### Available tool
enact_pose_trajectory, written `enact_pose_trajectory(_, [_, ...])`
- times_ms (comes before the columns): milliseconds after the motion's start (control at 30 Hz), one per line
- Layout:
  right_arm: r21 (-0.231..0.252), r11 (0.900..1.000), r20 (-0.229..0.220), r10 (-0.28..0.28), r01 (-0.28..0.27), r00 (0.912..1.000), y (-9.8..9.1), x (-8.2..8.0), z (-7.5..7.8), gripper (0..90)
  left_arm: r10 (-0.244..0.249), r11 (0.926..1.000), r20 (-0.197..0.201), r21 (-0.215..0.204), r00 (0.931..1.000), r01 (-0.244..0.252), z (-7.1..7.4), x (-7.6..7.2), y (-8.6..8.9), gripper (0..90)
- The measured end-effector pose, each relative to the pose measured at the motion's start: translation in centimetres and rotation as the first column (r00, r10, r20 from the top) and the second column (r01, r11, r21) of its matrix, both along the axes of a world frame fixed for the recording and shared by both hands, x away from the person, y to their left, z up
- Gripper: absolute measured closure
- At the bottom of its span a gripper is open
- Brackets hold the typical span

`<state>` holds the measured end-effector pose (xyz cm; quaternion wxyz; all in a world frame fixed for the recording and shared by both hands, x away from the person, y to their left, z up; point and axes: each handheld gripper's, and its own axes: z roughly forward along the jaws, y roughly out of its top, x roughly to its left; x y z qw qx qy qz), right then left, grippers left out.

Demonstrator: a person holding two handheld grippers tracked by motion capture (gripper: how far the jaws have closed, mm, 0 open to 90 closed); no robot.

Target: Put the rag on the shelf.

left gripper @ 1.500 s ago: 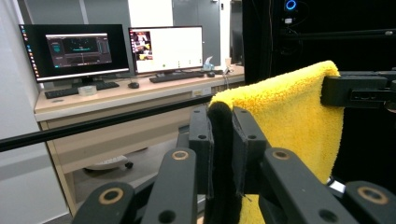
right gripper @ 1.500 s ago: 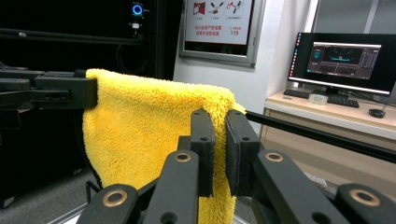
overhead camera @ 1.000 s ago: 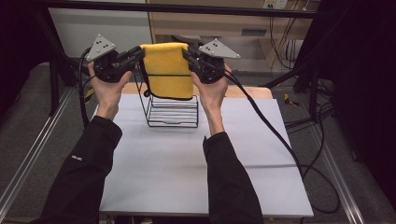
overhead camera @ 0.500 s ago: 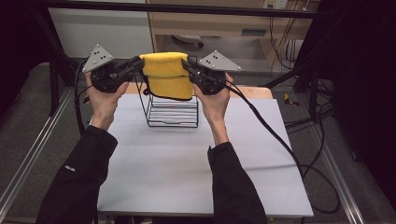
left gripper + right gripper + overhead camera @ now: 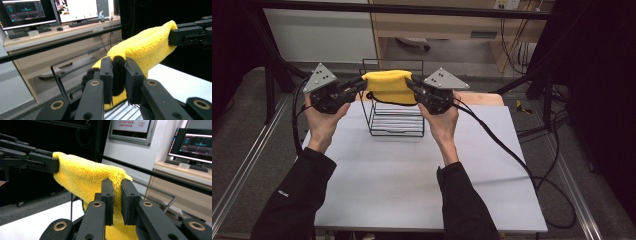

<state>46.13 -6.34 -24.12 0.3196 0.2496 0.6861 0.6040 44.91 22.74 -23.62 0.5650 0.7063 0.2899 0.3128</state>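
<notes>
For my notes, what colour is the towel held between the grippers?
The towel is bright yellow, clearest in the right gripper view.

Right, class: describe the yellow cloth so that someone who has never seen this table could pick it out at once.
Start at the white table and find the black wire rack near its far edge. Just above the rack hangs a fluffy yellow cloth, stretched between the left gripper and the right gripper, each shut on one end. It is the one bright, soft thing among black metal.
</notes>
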Motion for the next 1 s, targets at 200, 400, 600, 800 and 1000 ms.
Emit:
enact_pose_trajectory(200, [-0.037, 0.9992, -0.039, 0.011, -0.013, 0.9992, 0.1, -0.2, -0.6, 81.7, -0.003, 0.9999, -0.043, 0.010, 0.9991, 0.003, -1.1, -0.4, 0.0, 77.1])
enact_pose_trajectory(400, [-0.059, 0.9978, -0.077, 0.025, -0.030, 0.9967, 0.0, -0.2, -1.2, 81.4, 0.004, 0.9996, -0.075, 0.029, 0.9972, -0.002, -2.2, -0.6, -0.1, 76.1])
enact_pose_trajectory(600, [-0.073, 0.9966, -0.091, 0.032, -0.039, 0.9953, -0.1, -0.2, -1.5, 81.5, 0.004, 0.9995, -0.105, 0.033, 0.9945, -0.001, -2.1, -0.8, 0.0, 73.0])
enact_pose_trajectory(800, [-0.076, 0.9961, -0.092, 0.037, -0.044, 0.9951, -0.2, -0.3, -1.6, 81.4, 0.006, 0.9999, -0.129, 0.016, 0.9916, -0.004, -0.5, -1.1, 0.5, 62.1])
enact_pose_trajectory(1000, [-0.104, 0.9935, -0.094, 0.037, -0.046, 0.9949, -0.1, -0.4, -1.8, 81.3, -0.007, 0.9995, -0.107, -0.032, 0.9942, 0.003, 0.9, -1.3, 0.6, 60.3])
